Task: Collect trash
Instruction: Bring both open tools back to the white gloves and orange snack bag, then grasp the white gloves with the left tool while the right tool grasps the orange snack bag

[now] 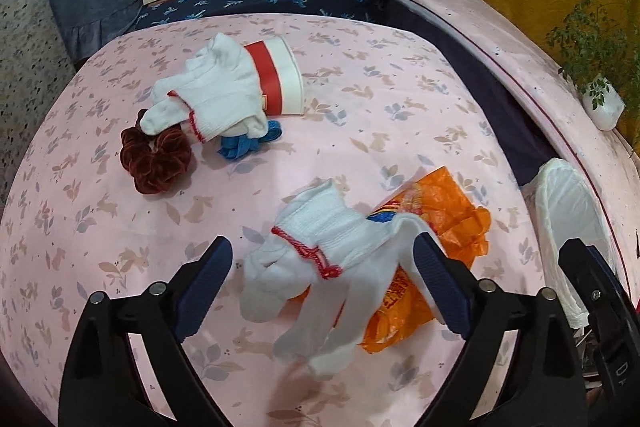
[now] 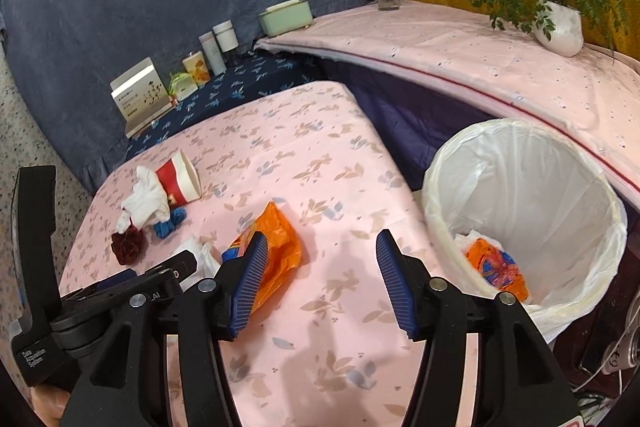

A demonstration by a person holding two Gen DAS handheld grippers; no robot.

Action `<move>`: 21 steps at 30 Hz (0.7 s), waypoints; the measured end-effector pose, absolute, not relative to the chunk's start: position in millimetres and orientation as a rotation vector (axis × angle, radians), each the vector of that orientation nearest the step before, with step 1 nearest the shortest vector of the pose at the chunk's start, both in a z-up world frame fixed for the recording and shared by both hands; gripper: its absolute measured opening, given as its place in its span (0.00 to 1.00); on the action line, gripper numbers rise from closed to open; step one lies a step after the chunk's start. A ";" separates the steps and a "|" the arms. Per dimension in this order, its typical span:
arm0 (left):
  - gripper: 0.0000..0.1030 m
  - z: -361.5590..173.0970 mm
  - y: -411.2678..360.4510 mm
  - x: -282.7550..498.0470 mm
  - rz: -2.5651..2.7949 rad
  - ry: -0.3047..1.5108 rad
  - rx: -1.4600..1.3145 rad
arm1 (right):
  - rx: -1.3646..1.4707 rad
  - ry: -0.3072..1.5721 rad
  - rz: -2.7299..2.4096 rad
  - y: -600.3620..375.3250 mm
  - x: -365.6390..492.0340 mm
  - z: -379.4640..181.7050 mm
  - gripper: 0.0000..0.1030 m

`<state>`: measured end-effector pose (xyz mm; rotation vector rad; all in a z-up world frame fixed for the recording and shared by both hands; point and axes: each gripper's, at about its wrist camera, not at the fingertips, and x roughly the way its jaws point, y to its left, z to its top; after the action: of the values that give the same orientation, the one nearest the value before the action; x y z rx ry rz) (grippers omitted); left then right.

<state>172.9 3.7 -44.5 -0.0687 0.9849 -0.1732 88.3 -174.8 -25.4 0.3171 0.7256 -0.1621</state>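
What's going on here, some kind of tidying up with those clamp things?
A person is clearing trash off a pink table with a handheld gripper in each hand. The left gripper is open around a white glove lying on an orange wrapper. The right gripper hangs open and empty over the table, beside a lined bin that already holds an orange wrapper. A paper cup, another glove and a dark red scrunchie are still out.

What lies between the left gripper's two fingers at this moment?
In the left wrist view, a white knit glove with red trim lies between the open left gripper fingers, draped over a crumpled orange plastic wrapper.
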 end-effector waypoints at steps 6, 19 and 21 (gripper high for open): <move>0.86 -60.1 12.4 180.3 -0.165 1.021 -0.077 | 0.313 0.777 -0.142 -159.0 104.9 -46.5 0.55; 0.87 -83.3 26.2 193.5 -0.166 1.047 -0.087 | 0.397 0.852 -0.134 -155.1 139.2 -81.2 0.61; 0.86 -83.7 26.8 194.2 -0.167 1.040 -0.088 | 0.399 0.858 -0.131 -153.5 143.6 -84.2 0.61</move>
<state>194.2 26.8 -83.7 -0.0878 1.0402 -0.1666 143.6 -153.5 -84.2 0.3994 0.8584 -0.1312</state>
